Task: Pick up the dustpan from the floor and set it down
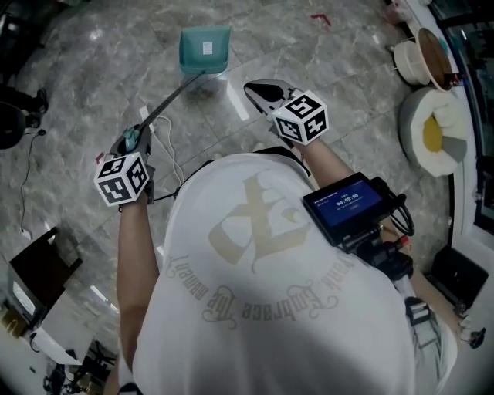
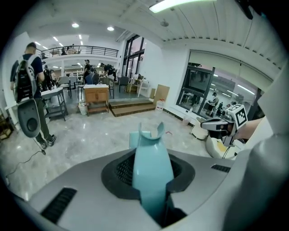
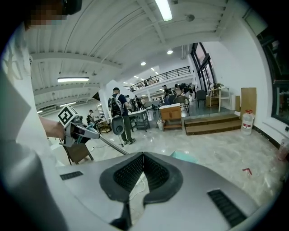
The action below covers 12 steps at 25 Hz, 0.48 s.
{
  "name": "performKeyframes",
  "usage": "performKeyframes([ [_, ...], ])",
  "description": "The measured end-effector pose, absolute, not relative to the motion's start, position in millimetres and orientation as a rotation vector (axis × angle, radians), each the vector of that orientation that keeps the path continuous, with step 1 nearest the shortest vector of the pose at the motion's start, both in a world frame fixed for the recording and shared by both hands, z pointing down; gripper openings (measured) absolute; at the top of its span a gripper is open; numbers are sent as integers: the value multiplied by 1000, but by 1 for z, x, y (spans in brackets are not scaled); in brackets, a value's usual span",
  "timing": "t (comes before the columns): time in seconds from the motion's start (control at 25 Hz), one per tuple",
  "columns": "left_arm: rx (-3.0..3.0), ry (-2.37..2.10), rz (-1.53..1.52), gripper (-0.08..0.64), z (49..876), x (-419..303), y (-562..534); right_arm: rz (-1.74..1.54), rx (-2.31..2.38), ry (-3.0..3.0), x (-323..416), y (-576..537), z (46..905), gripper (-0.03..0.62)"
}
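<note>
The left claw point(image 2: 151, 178) pinches the teal handle point(image 2: 151, 153) of the dustpan point(image 1: 204, 48). The long shaft slants away to the pan, down near the marble floor point(image 1: 324, 54) ahead of the person. The pan holds only 1 small white patch, perhaps a label. The right claw point(image 3: 142, 158) is pressed together on nothing. At the right, a white tub point(image 1: 411, 123) holds 1 yellow lump point(image 1: 432, 135).

Two grippers, the left gripper point(image 1: 131, 140) and the right gripper point(image 1: 261, 92), one teal dustpan point(image 1: 197, 54) ahead of the left gripper's tips, one lit screen point(image 1: 345, 205) behind the right gripper, two round white objects point(image 1: 409, 63) point(image 1: 432, 158) out to its right, one red floor mark point(image 1: 320, 18) ahead of it.
</note>
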<state>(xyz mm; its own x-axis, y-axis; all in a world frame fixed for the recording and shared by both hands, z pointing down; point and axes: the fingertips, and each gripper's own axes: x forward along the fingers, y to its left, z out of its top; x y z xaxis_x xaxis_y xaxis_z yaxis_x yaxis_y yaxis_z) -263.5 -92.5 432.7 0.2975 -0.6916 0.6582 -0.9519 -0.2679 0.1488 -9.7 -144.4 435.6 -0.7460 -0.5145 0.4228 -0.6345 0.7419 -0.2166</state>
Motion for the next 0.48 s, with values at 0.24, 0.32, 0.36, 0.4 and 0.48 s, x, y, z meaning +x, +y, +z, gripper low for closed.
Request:
performKeyframes([
  [0.24, 2051, -1496, 602, 94, 416, -229, -112, 506, 875, -2637, 21, -165, 442, 17],
  [0.32, 2052, -1509, 603, 94, 412, -218, -116, 508, 868, -2643, 32, -169, 443, 17],
  [0.36, 2053, -1513, 608, 94, 410, -216, -115, 508, 865, -2646, 33, -169, 442, 17],
  [0.4, 2055, -1516, 616, 94, 408, -216, -114, 509, 861, -2647, 33, -169, 442, 17],
  [0.48, 2055, -1520, 633, 94, 407, -218, -111, 511, 857, -2648, 30, -168, 441, 17],
])
